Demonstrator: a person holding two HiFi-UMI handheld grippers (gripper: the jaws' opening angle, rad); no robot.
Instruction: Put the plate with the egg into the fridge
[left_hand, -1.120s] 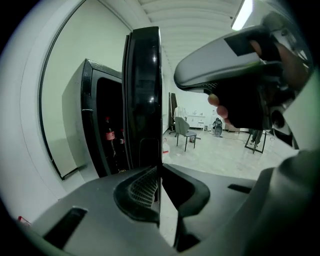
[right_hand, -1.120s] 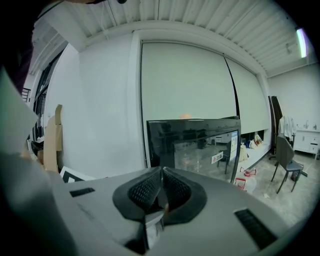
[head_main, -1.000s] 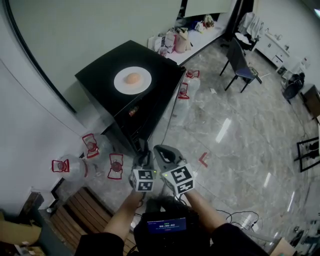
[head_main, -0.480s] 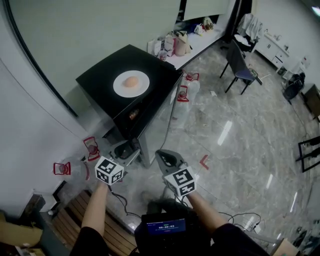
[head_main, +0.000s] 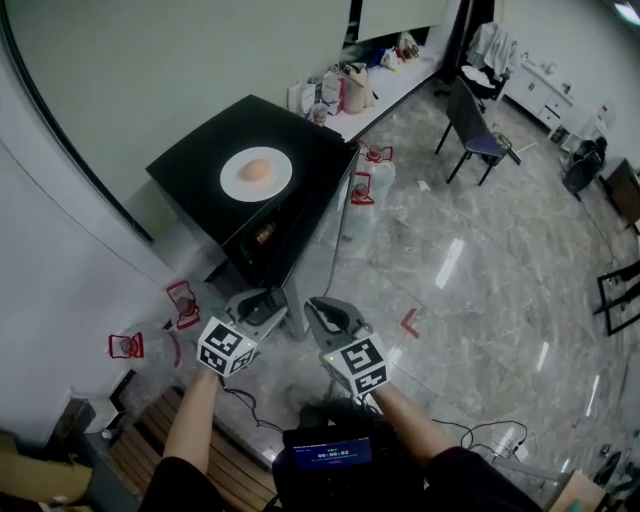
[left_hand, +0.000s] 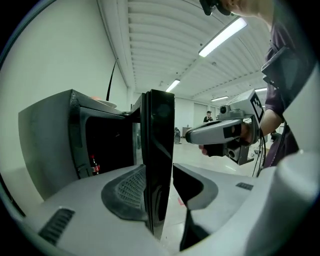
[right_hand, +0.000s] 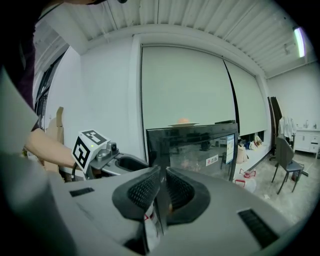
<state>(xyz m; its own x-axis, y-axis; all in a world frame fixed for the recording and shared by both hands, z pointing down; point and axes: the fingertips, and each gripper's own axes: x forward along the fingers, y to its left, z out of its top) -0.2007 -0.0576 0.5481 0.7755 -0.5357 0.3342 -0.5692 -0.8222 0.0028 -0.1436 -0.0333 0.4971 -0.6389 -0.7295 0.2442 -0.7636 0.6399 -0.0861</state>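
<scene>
Left gripper (head_main: 260, 308): a second ago it sat tight beside the other gripper at the front of the fridge. Now it is out to the left and higher. Its fingers (left_hand: 127, 192) have just been opening and stand spread wide. The free edge of the door stands between them, close to the left one, unclamped.
Plate (head_main: 232, 180): it is unmoved on top of the black fridge (head_main: 195, 158), with the egg (head_main: 254, 170) at its middle.
Fridge door (right_hand: 200, 150): it was shut a second ago and now hangs swung open toward the person.
Right gripper (head_main: 320, 312): it has hardly shifted. Its fingers (right_hand: 142, 192) are pressed together, pinching the door's free edge.
Fridge interior: it is dark in the left gripper view. Only a bottle (left_hand: 92, 165) with a red label shows, low at the opening. From the head view the top panel covers nearly all of the interior.
Door in the head view: it is seen almost edge-on and full of reflections, so its outline is hard to trace.
Plate in the right gripper view: it shows only as a thin rim line above the door, with the egg as a small bump.
Forearms: they are cut off by the lower edge of the head view.
</scene>
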